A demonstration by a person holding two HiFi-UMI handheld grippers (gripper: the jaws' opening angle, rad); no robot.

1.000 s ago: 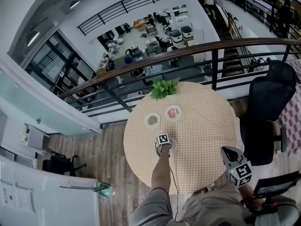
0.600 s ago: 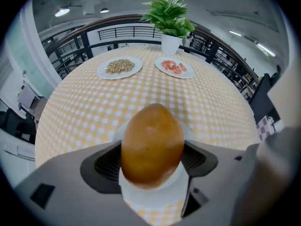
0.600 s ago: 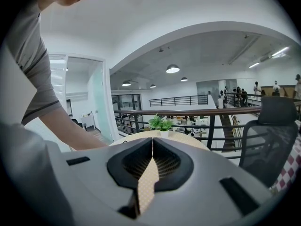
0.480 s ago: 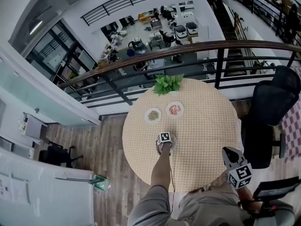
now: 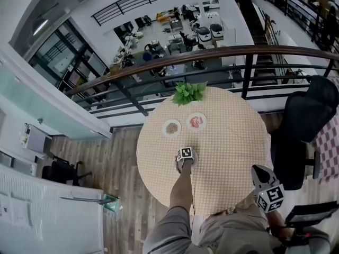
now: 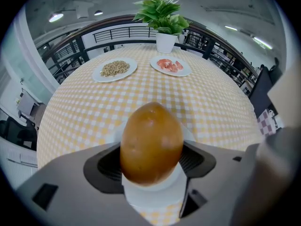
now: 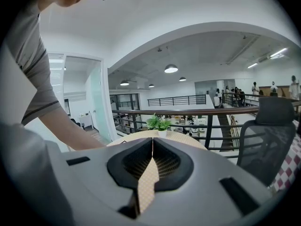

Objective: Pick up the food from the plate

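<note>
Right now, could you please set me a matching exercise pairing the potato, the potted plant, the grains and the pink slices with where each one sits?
Things:
1. potato
2. potted plant
3. grains
4. pink slices

Places:
A. at the far edge of the table
B. on the left far plate
C. on the right far plate
D. on the near plate

Pairs: 1-D, 2-A, 3-B, 4-C.

Wooden floor [image 5: 119,157], curved balcony railing [image 5: 212,56]
</note>
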